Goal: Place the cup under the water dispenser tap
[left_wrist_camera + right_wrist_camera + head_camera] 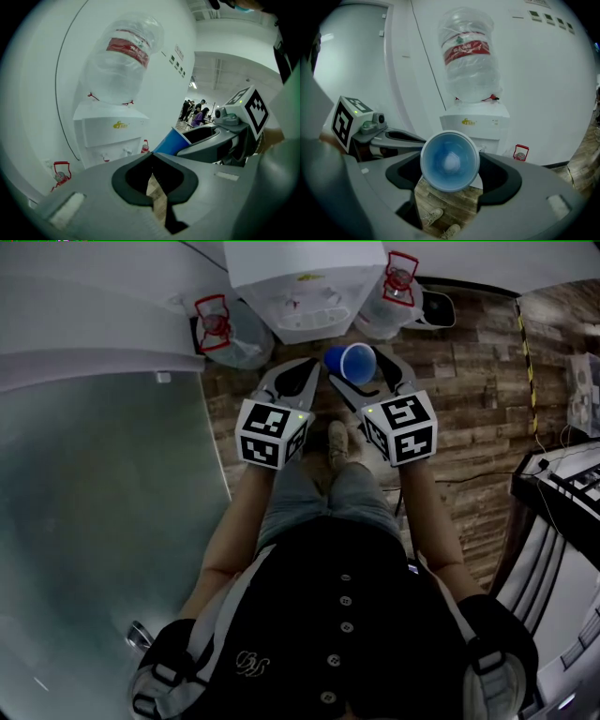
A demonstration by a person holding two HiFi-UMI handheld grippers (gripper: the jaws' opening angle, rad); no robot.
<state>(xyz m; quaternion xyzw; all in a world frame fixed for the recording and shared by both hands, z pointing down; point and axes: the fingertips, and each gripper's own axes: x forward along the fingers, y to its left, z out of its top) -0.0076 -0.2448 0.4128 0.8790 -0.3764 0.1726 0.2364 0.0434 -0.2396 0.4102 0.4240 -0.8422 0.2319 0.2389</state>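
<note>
Right claw point(451, 174) is pinching the blue cup point(356, 362) by its sides. The cup lies along my jaws, mouth back toward me and base aimed at the water dispenser point(474, 124). That stands dead ahead, well apart, with its taps point(125, 151) low on the front. Left claw point(151, 159) is pressed together, empty, just alongside. I reckon the cup needs tipping upright before it goes under.

Cup point(450, 161): smooth blue plastic, slight sheen, pale rim
Dispenser housing point(476, 123): white plastic, smooth, satin
Bottle point(469, 61): clear plastic, glossy, ribbed
Floor point(469, 362): wood-look planks, matt, grained
Left gripper point(152, 155): grey plastic, matt
</note>
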